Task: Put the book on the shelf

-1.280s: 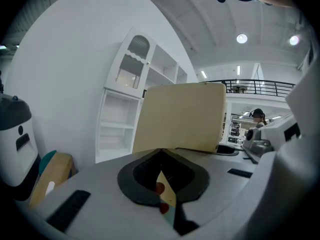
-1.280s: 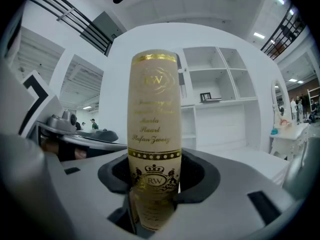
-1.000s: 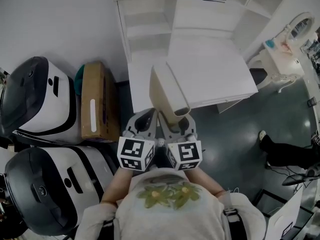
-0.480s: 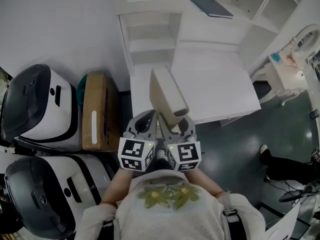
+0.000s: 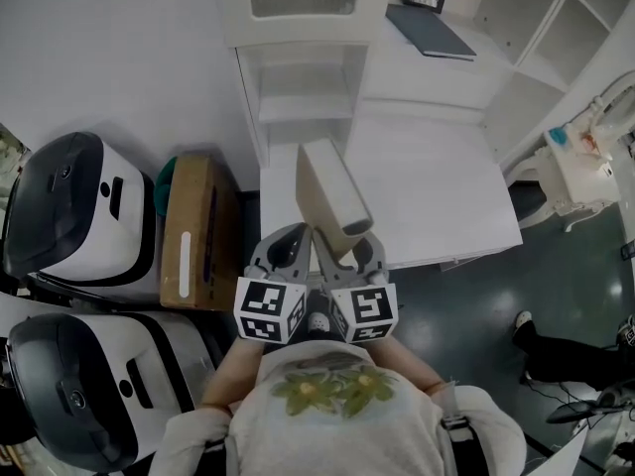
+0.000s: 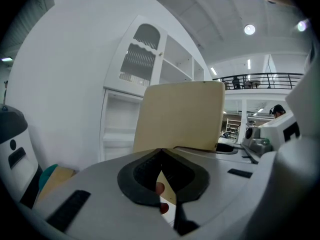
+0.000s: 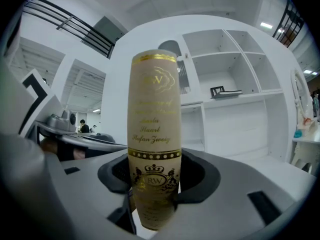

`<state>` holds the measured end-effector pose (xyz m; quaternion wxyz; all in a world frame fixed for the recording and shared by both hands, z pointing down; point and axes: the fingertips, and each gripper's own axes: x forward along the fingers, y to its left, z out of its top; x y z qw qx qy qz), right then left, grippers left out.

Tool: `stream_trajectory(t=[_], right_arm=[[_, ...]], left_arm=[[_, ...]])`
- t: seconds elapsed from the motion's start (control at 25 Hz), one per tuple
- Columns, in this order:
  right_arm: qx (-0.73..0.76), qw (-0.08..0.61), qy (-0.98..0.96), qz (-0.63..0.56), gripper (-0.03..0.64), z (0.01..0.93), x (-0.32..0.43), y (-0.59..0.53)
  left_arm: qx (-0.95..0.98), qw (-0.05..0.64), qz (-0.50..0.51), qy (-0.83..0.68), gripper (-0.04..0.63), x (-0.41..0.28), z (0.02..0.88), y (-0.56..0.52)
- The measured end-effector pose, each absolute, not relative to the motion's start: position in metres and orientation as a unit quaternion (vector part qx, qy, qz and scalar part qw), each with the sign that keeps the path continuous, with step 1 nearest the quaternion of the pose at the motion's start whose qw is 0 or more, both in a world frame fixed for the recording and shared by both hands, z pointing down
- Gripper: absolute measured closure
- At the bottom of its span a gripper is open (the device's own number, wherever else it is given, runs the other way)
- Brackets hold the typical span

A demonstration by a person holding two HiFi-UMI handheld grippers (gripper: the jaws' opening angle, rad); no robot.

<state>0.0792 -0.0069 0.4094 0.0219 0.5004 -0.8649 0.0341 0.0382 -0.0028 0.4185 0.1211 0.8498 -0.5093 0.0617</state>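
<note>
While the person (image 5: 337,415) holds both tools close before the chest, the right tool (image 5: 359,238) is clamped on the lower spine of the cream hardback book with gilt lettering (image 5: 330,188). The book is in the air at the near edge of the white surface (image 5: 437,186). The left tool (image 5: 296,231) sits just beside its cover, tips drawn together. Beyond stands the white shelf unit (image 5: 303,87), with a dark flat book (image 5: 429,30) on one ledge.

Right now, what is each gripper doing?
Left gripper: closed, looks empty.
Right gripper: closed on the book.
</note>
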Motion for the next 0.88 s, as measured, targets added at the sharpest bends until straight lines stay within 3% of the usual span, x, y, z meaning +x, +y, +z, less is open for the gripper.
stream_trajectory(t=[0.88], right_arm=[[0.508,0.032,-0.860,0.043,0.388,0.424,0.041,-0.105]], left_arm=[[0.854,0.131,0.079,-0.497,0.568,-0.003,0.431,-0.089]])
